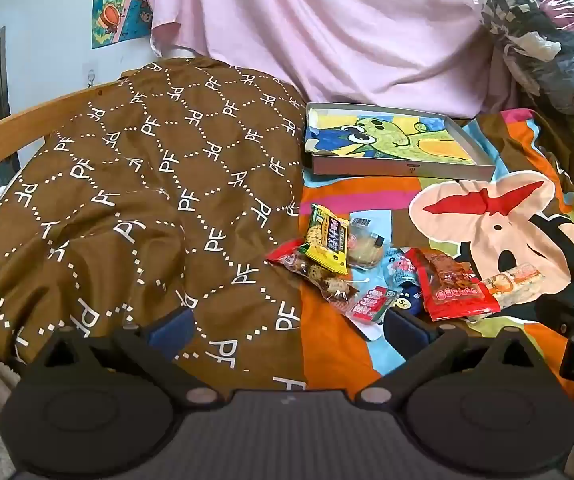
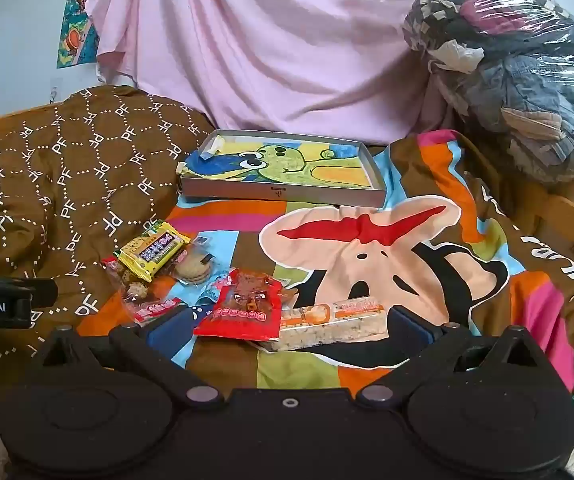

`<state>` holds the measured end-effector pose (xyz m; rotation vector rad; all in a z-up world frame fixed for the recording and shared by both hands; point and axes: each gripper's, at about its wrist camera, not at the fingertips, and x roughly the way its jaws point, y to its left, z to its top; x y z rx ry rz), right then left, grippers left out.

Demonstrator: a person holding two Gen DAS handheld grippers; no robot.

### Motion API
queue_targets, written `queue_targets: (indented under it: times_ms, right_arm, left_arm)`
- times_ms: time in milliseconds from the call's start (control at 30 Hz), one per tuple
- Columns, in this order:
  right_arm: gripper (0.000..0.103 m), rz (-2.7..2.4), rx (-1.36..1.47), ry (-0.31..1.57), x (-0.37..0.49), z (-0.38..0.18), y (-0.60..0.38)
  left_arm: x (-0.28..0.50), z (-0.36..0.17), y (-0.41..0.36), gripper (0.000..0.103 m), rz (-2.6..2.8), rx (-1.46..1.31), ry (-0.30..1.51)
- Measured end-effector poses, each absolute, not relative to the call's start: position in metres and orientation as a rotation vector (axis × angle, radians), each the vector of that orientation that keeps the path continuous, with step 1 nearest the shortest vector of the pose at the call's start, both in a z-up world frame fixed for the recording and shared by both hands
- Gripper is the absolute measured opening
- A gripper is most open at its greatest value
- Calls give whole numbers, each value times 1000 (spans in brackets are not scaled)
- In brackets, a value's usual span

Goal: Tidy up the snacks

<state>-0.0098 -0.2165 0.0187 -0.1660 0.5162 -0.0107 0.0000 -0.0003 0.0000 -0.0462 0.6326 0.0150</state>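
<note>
Snacks pile (image 2: 215, 292): heaped loose on the cartoon bedspread (image 2: 427, 280), front and centre, nothing sorted yet by the look of it
Brown quilt (image 1: 127, 200): bunched up on the left, edge just beside the pile
Tray box (image 2: 283, 168): shallow grey thing with a green dino drawing inside, further back, well apart from the pile, totally bare of snacks; guessing that's the drop-off spot
Rice cracker bar (image 2: 331, 320): longest packet, lying flat right between the right claw's fingers, not gripped
Red jerky pack (image 2: 247, 308): overlapping the bar's left end
Yellow biscuit pack (image 2: 155, 252): on top of the back-left of the heap, next to a clear-wrapped cookie (image 2: 195, 270)
Right gripper (image 2: 287, 326): spread wide, low over the bar, probably lined up for first grab
Left gripper (image 1: 287, 324): also spread wide, holding zilch, hovering by the quilt edge
Progress: basically zero, whole pile left to move
</note>
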Motion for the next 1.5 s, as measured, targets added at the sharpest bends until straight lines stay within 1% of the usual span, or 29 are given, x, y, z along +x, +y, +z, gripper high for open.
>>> queue_targets:
  times_ms: [1500]
  right_arm:
    - [102, -11, -162, 528, -9, 18, -217]
  left_arm:
    - [-1, -4, 0, 103, 19, -48, 638]
